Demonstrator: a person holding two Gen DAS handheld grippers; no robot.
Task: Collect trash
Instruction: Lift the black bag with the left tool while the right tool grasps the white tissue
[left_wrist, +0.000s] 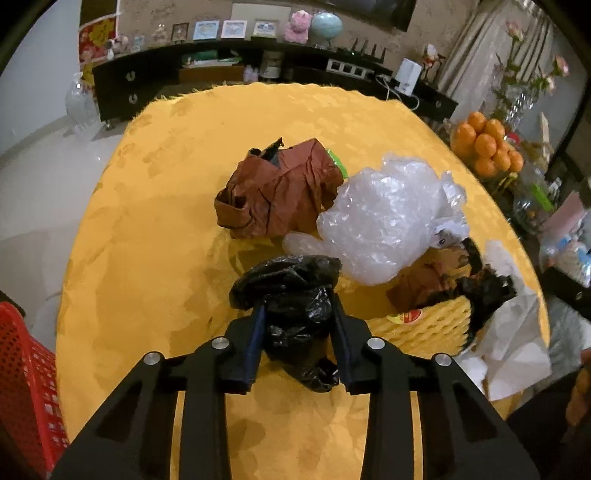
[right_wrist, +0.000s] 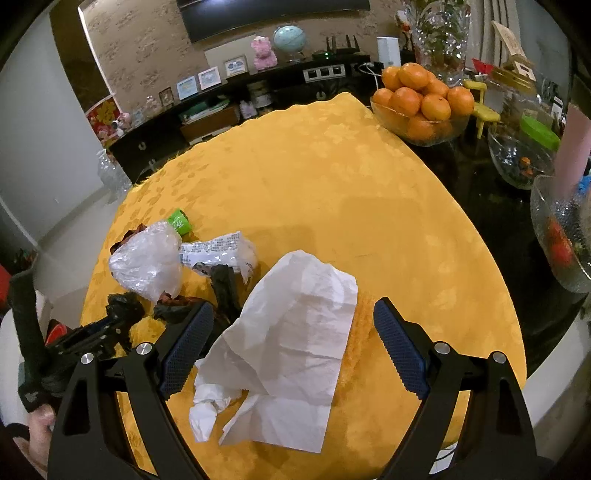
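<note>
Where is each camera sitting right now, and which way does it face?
Left wrist: behind the left gripper, facing across the yellow table; its fingers clamp a black bag.
Right wrist: behind the open right gripper, above a white tissue; left gripper shows beside it.
Shared: table, clear plastic wrap, oranges.

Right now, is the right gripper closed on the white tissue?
No, the right gripper is wide open, its fingers either side of the white tissue lying on the yellow tablecloth.

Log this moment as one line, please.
left gripper: shut on black plastic bag | right gripper: open over white tissue | red basket: left
</note>
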